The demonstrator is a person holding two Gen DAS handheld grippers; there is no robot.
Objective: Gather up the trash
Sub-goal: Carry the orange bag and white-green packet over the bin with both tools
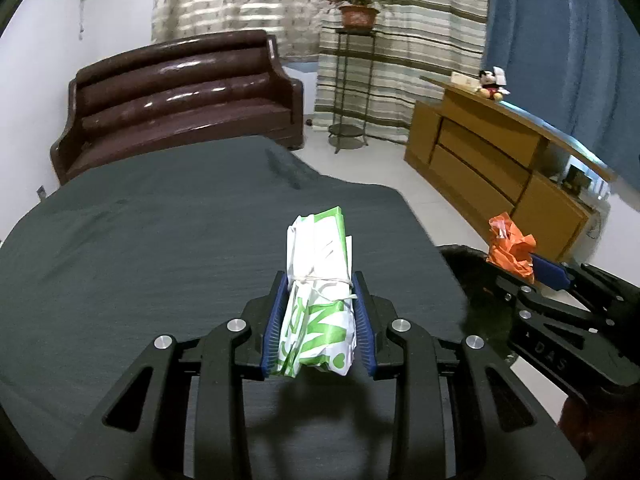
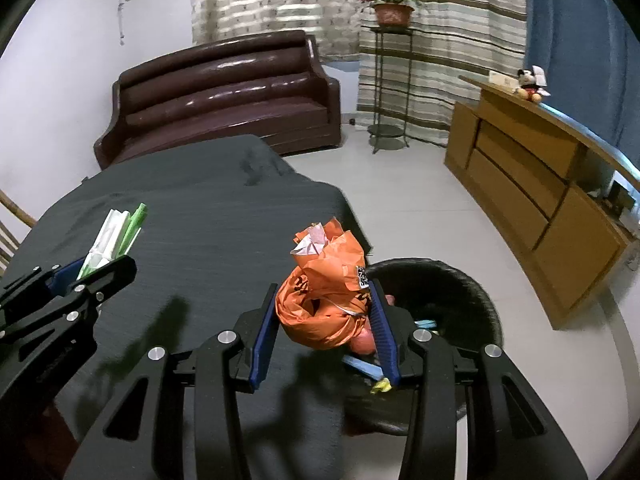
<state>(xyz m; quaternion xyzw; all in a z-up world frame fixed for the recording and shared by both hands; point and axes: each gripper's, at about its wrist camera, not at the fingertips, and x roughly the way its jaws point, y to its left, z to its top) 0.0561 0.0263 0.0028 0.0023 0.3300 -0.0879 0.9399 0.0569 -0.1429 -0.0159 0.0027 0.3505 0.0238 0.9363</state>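
Note:
My left gripper (image 1: 318, 292) is shut on a folded green-and-white plastic bag (image 1: 318, 280) tied with a band, held above the dark table cloth (image 1: 160, 240). My right gripper (image 2: 324, 292) is shut on a crumpled orange plastic bag (image 2: 326, 292) with paper sticking out of its top. That orange bag hangs over the table's right edge, beside the rim of a black woven bin (image 2: 452, 284) on the floor. The bin holds several scraps. In the left wrist view the right gripper (image 1: 532, 268) with the orange bag (image 1: 510, 246) shows at the right; in the right wrist view the left gripper (image 2: 96, 268) with the green bag (image 2: 116, 236) shows at the left.
A brown leather sofa (image 1: 180, 96) stands behind the table. A metal plant stand with a potted plant (image 1: 358, 12) is by the striped curtain. A wooden cabinet (image 2: 532, 188) with a plush toy (image 2: 529, 84) on top lines the right wall. Pale tiled floor (image 2: 420, 192) lies between.

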